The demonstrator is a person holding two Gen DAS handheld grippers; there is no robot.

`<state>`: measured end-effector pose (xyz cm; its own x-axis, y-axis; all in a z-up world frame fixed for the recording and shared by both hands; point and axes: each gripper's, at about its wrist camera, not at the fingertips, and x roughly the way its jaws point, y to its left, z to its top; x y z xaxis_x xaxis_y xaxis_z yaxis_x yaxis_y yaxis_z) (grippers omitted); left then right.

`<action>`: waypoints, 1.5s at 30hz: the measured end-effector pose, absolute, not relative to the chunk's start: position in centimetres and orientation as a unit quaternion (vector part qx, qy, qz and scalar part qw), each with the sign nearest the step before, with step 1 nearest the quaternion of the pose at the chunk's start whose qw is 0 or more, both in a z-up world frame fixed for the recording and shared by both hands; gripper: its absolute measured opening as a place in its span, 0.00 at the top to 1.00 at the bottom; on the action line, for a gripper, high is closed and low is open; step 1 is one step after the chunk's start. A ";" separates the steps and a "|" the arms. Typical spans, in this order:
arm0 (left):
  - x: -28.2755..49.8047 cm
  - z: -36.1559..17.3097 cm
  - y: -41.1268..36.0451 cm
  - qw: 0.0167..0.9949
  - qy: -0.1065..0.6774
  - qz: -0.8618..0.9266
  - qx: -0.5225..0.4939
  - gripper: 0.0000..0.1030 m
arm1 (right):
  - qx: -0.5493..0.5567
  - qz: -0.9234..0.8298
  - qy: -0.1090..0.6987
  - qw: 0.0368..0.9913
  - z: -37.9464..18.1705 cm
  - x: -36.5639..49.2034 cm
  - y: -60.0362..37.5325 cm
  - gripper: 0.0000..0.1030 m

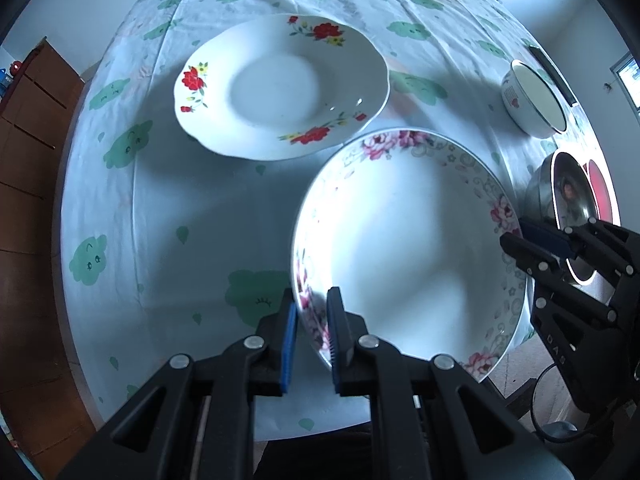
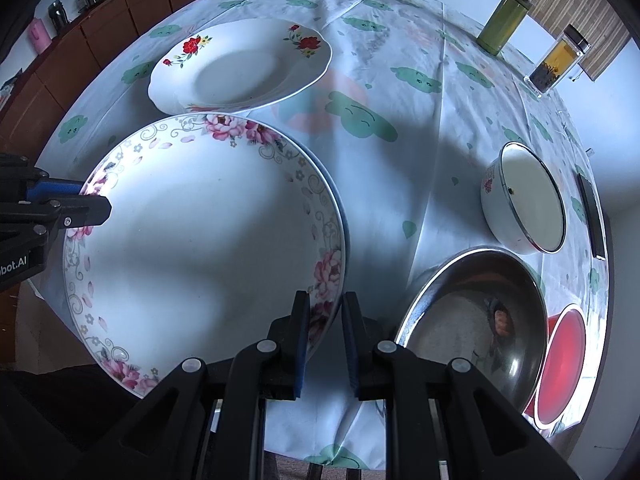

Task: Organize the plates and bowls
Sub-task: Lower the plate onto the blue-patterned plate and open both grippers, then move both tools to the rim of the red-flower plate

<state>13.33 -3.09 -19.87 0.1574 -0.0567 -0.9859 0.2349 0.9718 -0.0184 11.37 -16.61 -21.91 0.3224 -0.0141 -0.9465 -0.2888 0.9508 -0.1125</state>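
Observation:
A large white plate with pink flowers (image 1: pixel 404 240) (image 2: pixel 200 240) is held by its rim on two sides, and its shadow falls on the cloth beneath it. My left gripper (image 1: pixel 312 320) (image 2: pixel 96 200) is shut on its left rim. My right gripper (image 2: pixel 326 320) (image 1: pixel 516 240) is shut on its right rim. Behind it a white plate with red flowers (image 1: pixel 280 88) (image 2: pixel 240 68) lies flat on the table. A white enamel bowl (image 2: pixel 524 204) (image 1: pixel 536 100), a steel bowl (image 2: pixel 472 312) (image 1: pixel 568 196) and a red bowl (image 2: pixel 560 360) stand to the right.
The table (image 2: pixel 380 60) wears a white cloth with green clouds. A green canister (image 2: pixel 504 20) and a clear jar (image 2: pixel 556 60) stand at the far right edge. A dark flat slab (image 2: pixel 592 216) lies beside the enamel bowl. Wooden cabinets (image 2: pixel 100 40) line the left wall.

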 end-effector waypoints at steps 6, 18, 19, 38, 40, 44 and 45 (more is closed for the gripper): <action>13.5 -20.0 -3.5 0.761 0.636 -0.092 0.085 0.89 | -0.128 0.085 0.575 0.804 -21.9 11.3 -16.7 0.83; 13.5 -19.9 -3.5 0.762 0.633 -0.096 0.093 0.89 | -0.128 0.081 0.574 0.805 -21.9 11.3 -16.6 0.83; 13.4 -19.9 -3.6 0.762 0.633 -0.096 0.093 0.89 | -0.127 0.080 0.574 0.805 -21.8 11.2 -16.6 0.83; 14.7 -20.9 -2.0 0.750 0.650 -0.105 0.065 0.81 | -0.118 0.068 0.574 0.808 -21.8 11.4 -16.5 0.77; 14.9 -20.8 -1.8 0.752 0.647 -0.107 0.065 0.80 | -0.103 0.072 0.576 0.807 -21.7 11.6 -16.5 0.69; 15.3 -20.9 -1.3 0.752 0.647 -0.106 0.066 0.71 | -0.109 0.068 0.571 0.811 -21.4 12.0 -15.9 0.65; 15.4 -20.9 -1.1 0.752 0.647 -0.106 0.065 0.69 | -0.107 0.068 0.570 0.811 -21.3 12.1 -15.8 0.64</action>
